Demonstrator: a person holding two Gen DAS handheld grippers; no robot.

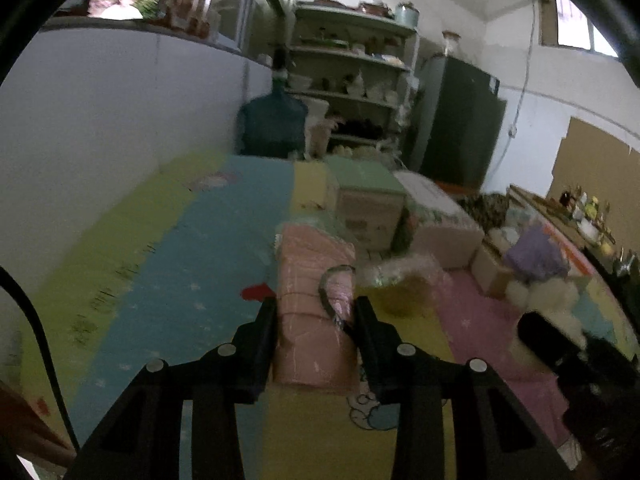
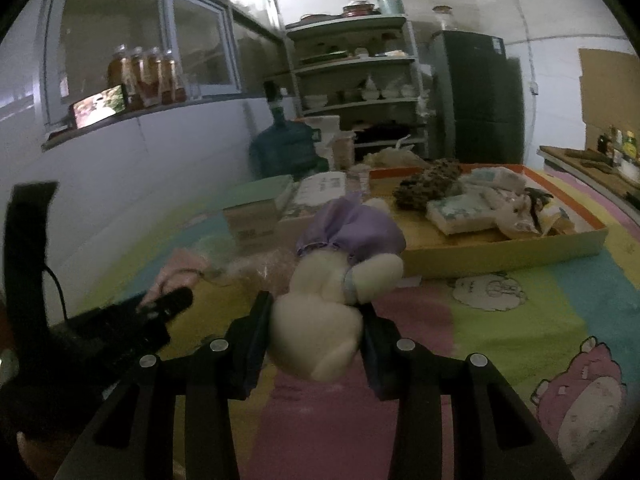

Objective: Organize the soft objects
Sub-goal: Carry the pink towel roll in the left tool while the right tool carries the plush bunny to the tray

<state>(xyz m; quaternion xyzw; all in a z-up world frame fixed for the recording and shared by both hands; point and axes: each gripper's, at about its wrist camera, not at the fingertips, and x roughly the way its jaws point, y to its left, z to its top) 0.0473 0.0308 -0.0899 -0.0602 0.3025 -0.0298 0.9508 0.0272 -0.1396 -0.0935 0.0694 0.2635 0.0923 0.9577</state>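
— Soft objects first: where does each one sit?

— A pink folded cloth (image 1: 316,312) sits between the fingers of the left gripper (image 1: 316,312), whose jaws press against both of its sides, above the colourful play mat (image 1: 168,264). A grey loop lies across the cloth's top.

— And the other one?

— The right gripper (image 2: 318,324) has its jaws clamped on a white plush toy (image 2: 320,332) in a purple dress, held over the mat's pink stripe.

— What lies behind it?

— A shallow orange-rimmed tray (image 2: 508,250) rests on the mat and holds tissue packs (image 2: 460,208), a dark spotted bundle (image 2: 432,184) and another small doll (image 2: 520,212). Cardboard boxes (image 2: 260,216) stand left of it, near a blue water jug (image 2: 286,148).
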